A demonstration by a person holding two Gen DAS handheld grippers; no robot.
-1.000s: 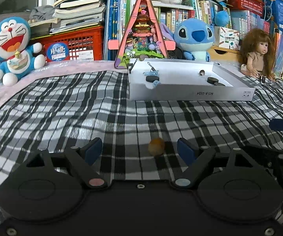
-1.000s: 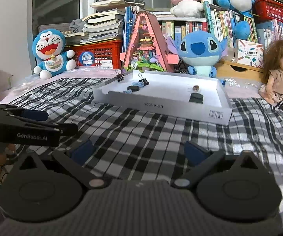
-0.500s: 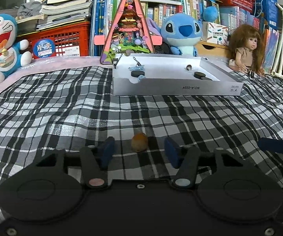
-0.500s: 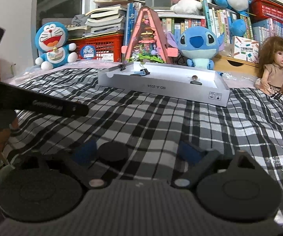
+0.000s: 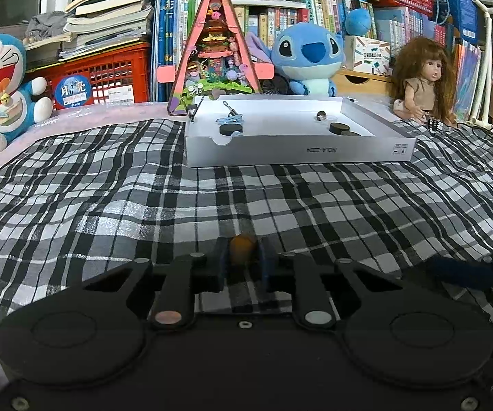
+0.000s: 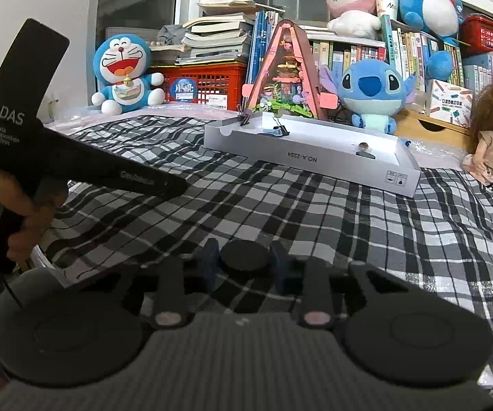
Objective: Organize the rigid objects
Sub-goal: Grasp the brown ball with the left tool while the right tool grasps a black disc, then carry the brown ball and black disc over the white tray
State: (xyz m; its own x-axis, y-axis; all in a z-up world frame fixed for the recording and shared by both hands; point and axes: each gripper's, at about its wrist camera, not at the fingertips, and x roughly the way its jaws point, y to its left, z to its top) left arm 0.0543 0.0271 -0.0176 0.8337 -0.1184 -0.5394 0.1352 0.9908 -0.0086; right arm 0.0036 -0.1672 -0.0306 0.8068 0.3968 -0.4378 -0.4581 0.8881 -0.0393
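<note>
The small orange ball (image 5: 243, 248) sits on the checked bedcover (image 5: 143, 205), at the near edge of the left wrist view, clamped between the blue pads of the left claw (image 5: 243, 257). The black disc (image 6: 244, 255) lies on the same bedcover in the right wrist view, between the fingers of the right claw (image 6: 244, 263), whose jaws are closing; the pads look to be at the disc's rim, though I cannot tell whether they press it yet.

The risks, as I judge them: the ball is round and held only at two small spots, so it may squirt out when lifted. The disc is flat and low on soft cloth, so the pads may ride over its edge or pinch fabric with it. The two claws also work close together and could knock each other on the way to the white tray (image 5: 280, 157), which lies far across the bedcover.

Counted: one orange ball, one black disc in the right claw, three black discs in the tray as seen from the left wrist, a few binder clips at the tray's left end, and one small round piece near its right end.
</note>
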